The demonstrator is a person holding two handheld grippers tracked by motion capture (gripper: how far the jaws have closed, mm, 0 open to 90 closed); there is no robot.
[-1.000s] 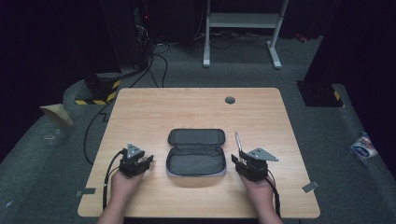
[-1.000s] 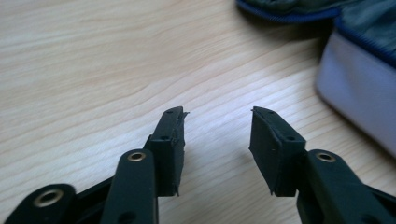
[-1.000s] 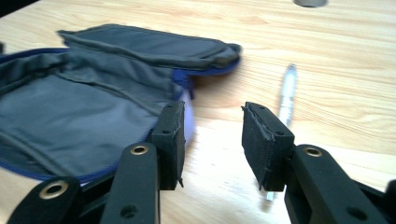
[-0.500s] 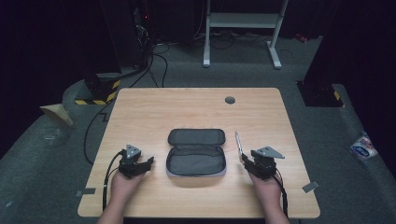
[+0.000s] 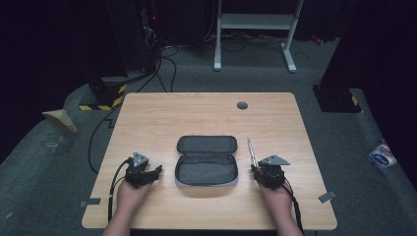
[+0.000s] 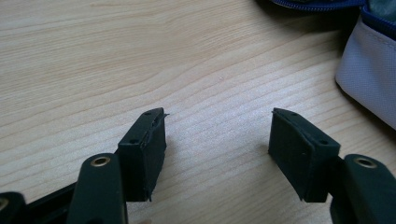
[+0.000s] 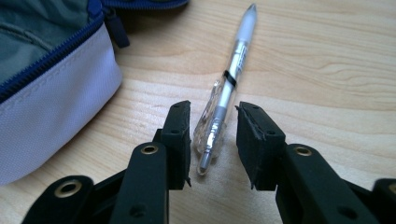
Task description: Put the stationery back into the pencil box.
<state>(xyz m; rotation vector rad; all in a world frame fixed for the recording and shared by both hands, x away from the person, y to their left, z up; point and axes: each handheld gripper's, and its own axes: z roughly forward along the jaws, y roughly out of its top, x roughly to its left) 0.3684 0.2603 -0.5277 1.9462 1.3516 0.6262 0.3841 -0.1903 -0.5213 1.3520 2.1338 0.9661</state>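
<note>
Pen print unreadable, between tongs

No readable text, brand or number anywhere. Pen: barrel print present, too small to read. Packet on floor at 3 o'clock of tabletop: blue logo, blurred, illegible. Yellow-black hazard stripes on floor at 10 o'clock: sign only, no wording.

The left gripper rests low near the desk's front edge, jaws wide apart. The right gripper has just been narrowing its jaws, pads not yet pressing.
</note>
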